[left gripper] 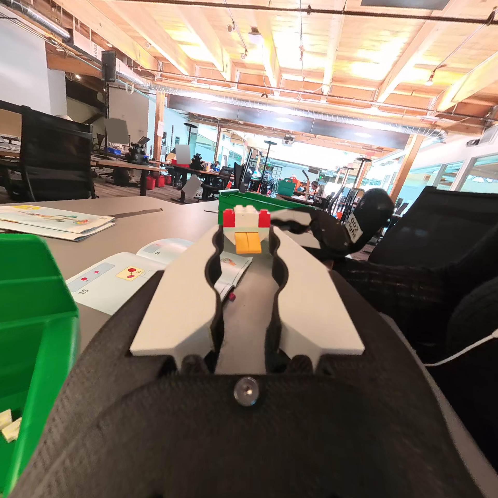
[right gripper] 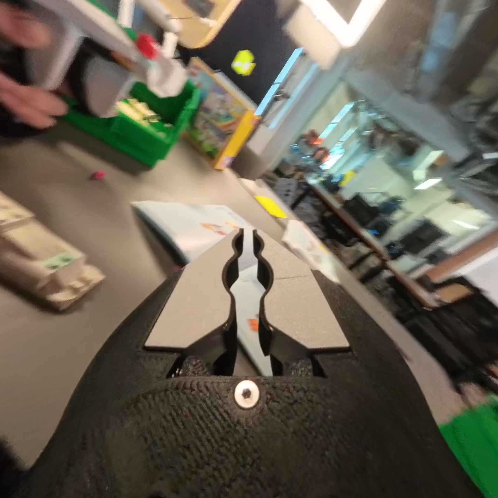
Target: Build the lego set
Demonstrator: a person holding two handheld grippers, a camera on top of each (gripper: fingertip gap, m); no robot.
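Left hand-held gripper (left gripper: 245, 237) clamps the white, red and yellow lego build (left gripper: 246, 229) at its fingertips, above the surface (left gripper: 129, 215). Right hand-held gripper (right gripper: 248, 231) is empty, its fingers nearly together.

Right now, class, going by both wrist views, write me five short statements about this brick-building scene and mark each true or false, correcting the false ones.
1. The left gripper holds a white brick model with red side bricks and a yellow beak. True.
2. The right gripper grips a red brick. False: its fingers hold nothing.
3. An open instruction booklet lies on the grey table. True.
4. The plastic bin beside the left gripper is blue. False: it is green.
5. A small pink piece lies on the table. True.
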